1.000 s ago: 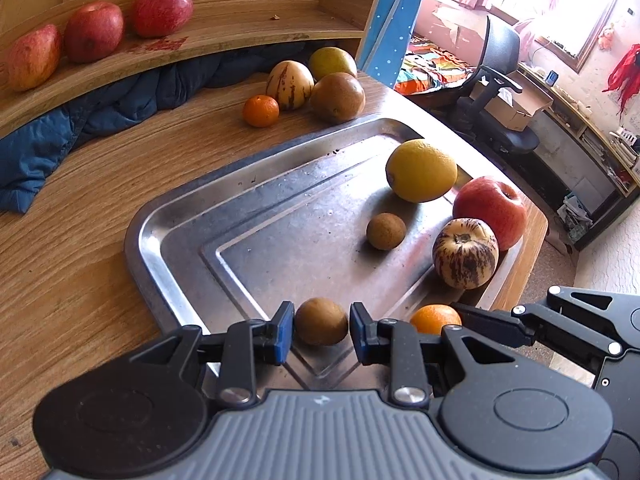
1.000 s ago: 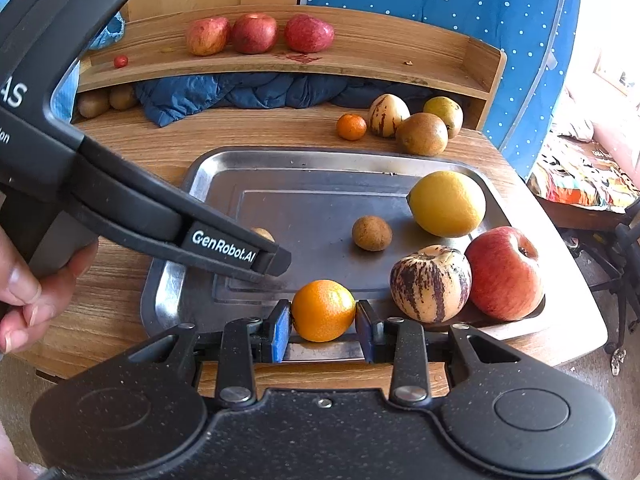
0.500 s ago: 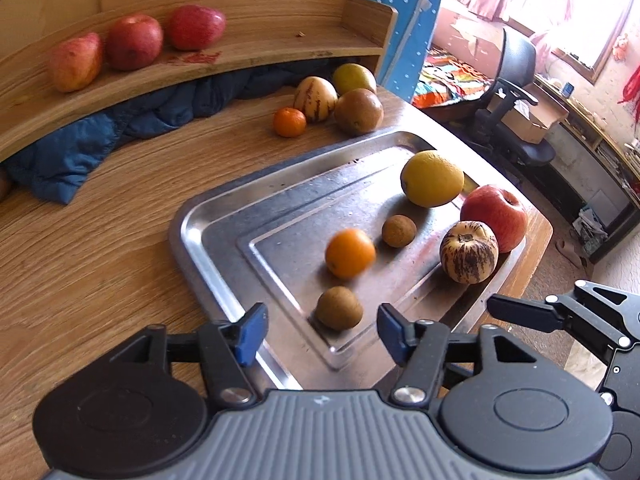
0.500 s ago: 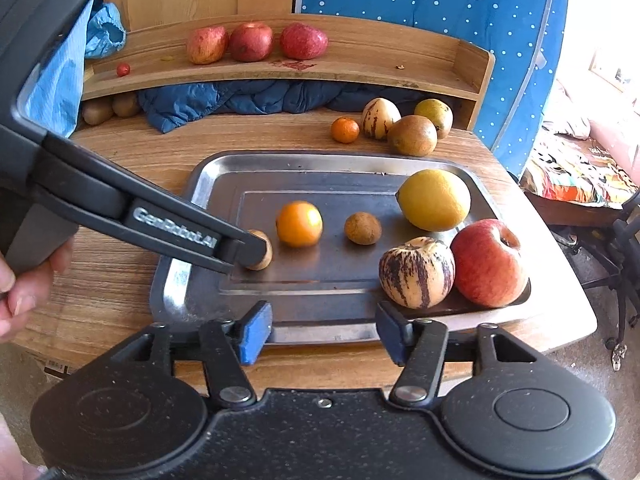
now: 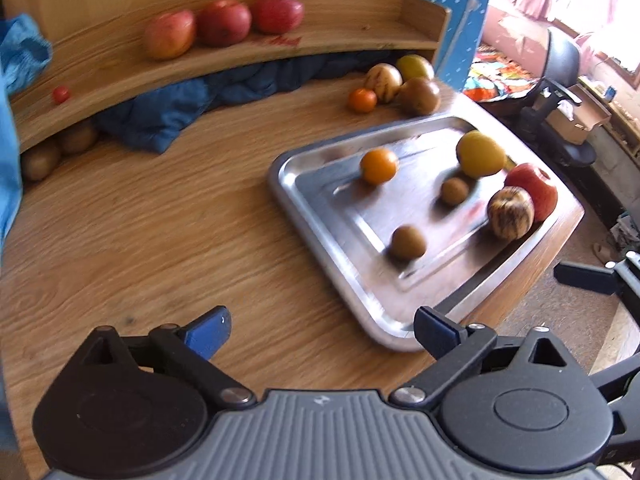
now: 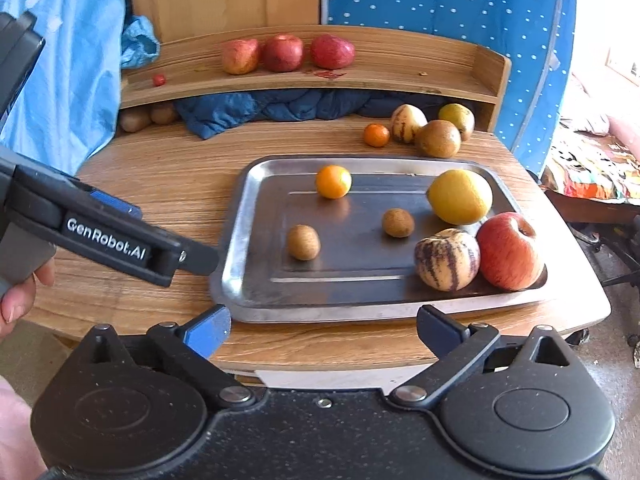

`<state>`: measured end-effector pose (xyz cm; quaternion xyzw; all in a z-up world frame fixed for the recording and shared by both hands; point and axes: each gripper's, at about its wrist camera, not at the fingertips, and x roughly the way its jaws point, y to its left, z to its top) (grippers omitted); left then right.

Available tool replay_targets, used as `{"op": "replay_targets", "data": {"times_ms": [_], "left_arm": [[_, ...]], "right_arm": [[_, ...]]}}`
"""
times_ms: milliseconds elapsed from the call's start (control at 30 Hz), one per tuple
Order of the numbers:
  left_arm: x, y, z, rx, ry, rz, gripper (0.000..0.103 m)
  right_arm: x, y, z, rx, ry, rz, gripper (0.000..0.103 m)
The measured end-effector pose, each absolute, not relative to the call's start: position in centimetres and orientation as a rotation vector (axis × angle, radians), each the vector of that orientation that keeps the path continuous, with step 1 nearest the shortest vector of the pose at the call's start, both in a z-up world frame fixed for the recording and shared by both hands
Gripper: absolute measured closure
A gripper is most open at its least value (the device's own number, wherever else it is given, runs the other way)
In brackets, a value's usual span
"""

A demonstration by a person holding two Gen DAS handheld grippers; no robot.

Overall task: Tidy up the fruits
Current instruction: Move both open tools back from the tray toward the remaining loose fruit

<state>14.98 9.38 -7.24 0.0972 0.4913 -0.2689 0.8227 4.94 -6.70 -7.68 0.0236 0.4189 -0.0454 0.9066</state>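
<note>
Both my grippers, left (image 5: 322, 332) and right (image 6: 323, 330), gape wide, empty. Six fruits sit on tray (image 6: 240, 216); orange (image 6: 333, 181) near its far edge. Risk: round orange rolls if I bump the tray.

L gripper (image 5: 322, 334) w/ jaws spread wide, nothing between them, held low and pointing fwd; R gripper (image 6: 324, 330) likewise wide apart and empty, level w/ L gripper to its left, where a hand (image 6: 18, 292) grips the L handle.
</note>
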Motion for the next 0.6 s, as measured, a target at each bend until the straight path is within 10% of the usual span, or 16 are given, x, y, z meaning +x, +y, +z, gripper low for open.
{"op": "replay_targets", "data": {"times_ms": [600], "left_arm": [[16.8,10.9,-6.1,0.227,1.075,-0.472,0.001]], "right_arm": [[5.7,-5.7,-6.6,0.076,0.841,-0.063,0.001]]}}
